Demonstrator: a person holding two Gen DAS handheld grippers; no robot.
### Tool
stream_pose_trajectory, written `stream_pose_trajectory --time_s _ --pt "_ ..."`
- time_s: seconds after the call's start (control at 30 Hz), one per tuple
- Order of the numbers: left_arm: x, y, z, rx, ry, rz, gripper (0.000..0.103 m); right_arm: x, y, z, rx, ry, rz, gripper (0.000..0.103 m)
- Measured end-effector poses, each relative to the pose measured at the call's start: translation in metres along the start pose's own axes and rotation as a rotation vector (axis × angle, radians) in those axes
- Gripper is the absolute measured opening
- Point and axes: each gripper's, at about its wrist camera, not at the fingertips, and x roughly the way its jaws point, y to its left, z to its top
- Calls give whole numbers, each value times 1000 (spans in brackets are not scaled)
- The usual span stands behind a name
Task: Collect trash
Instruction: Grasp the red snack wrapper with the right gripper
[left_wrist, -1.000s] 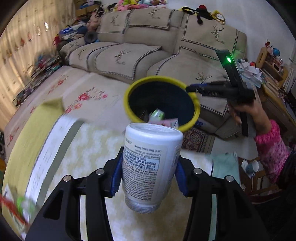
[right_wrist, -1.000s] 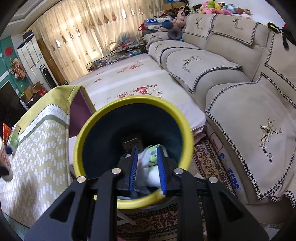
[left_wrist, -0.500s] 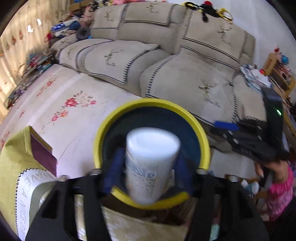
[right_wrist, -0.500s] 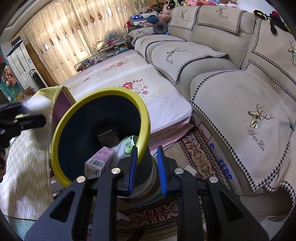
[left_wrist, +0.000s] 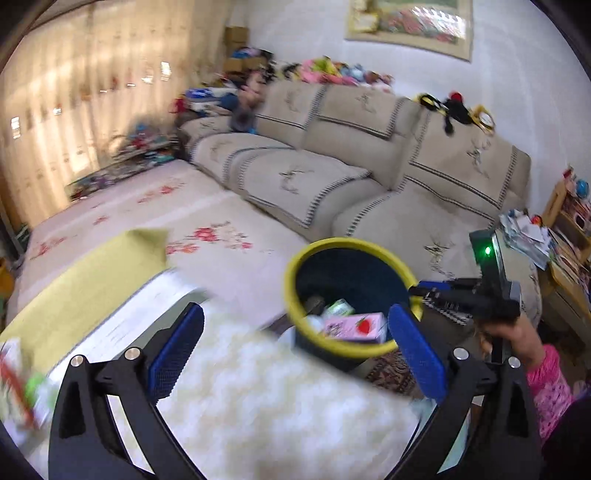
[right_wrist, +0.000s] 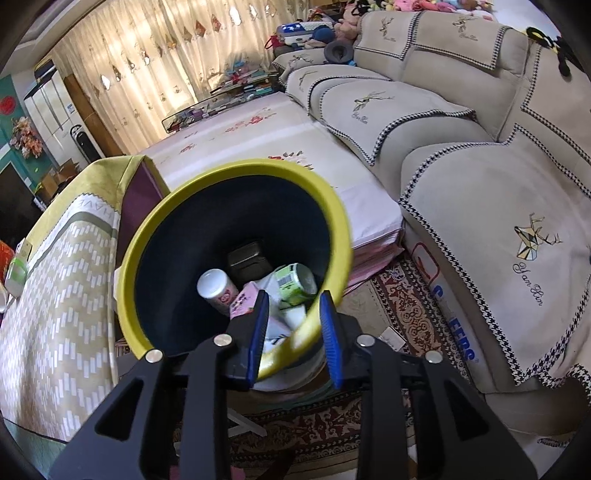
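A dark bin with a yellow rim (left_wrist: 332, 242) (right_wrist: 236, 168) stands past the table's edge. In it lie a white bottle (right_wrist: 216, 286), a pink carton (left_wrist: 354, 326) (right_wrist: 242, 299), a green can (right_wrist: 295, 282) and a dark box. My left gripper (left_wrist: 295, 310) hangs over the table short of the bin, its jaws opening wide with nothing between them. My right gripper (right_wrist: 294, 295) (left_wrist: 417, 290) straddles the bin's near rim. Its jaws are opening, the rim sits between the blue pads, and a little gap shows beside it.
A table with a yellow-and-white patterned cloth (left_wrist: 258, 398) (right_wrist: 55, 295) lies under my left gripper, with small packets at its left edge (left_wrist: 18, 387). A beige sofa (left_wrist: 369, 184) (right_wrist: 480, 184) and a patterned rug (right_wrist: 406, 306) lie beyond the bin. A hand with a pink sleeve (left_wrist: 550, 380) holds the right gripper.
My left gripper carried the white bottle over the bin, let it go and drew back over the table, jaws spread. The bottle now lies in the bin. The right jaws widened slightly around the rim.
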Motion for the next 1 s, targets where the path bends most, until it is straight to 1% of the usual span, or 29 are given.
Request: stream_pose_trajectory --time_s 0.03,0.13,0.2,0.23,0.27,0.37,0.4,0.43,0.53,0.63,0.67,0.7,0.73,0.8,0.87,0.9,0.93,1.0 --pt "-13 9 -12 -10 -8 24 98 0 5 1 -8 0 1 27" --pt "-63 42 -57 -43 -35 153 98 -1 22 3 -34 -3 3 31" --pt "-90 60 -83 -69 -40 219 98 -1 40 6 -65 -3 6 32" --pt "-107 73 -99 -93 -38 273 98 0 47 7 -79 -2 10 32" --pt "-118 84 -111 -114 -38 308 98 1 56 9 -96 -2 14 32" --pt "-153 119 -146 -197 -49 385 98 2 95 16 -166 -1 39 32" --pt "-163 131 -158 -225 -54 417 98 2 114 20 -193 -3 57 32" --pt "-172 142 -168 -239 -59 452 98 1 126 23 -212 -7 71 32" --pt "-183 173 -190 -264 -60 516 98 -5 179 32 -288 -27 135 32" --pt "-188 199 -207 -318 -68 525 98 -14 237 39 -361 -41 222 32" --pt "-188 202 -210 -330 -70 524 98 -18 264 41 -393 -52 252 32" --pt "-190 209 -214 -342 -72 519 98 -21 278 42 -411 -59 269 32" --pt "-190 212 -216 -347 -73 516 98 -25 301 43 -442 -68 296 32" --pt "-190 212 -218 -341 -68 529 98 -31 338 45 -490 -73 353 32" --pt "-187 213 -220 -348 -65 519 98 -33 379 43 -544 -70 403 32" --pt "-186 213 -221 -355 -61 509 98 -33 391 42 -560 -67 418 32" --pt "-185 213 -222 -355 -57 507 98 -30 412 40 -578 -55 445 32" --pt "-181 207 -220 -344 -48 514 98 -25 436 36 -591 -37 468 32"
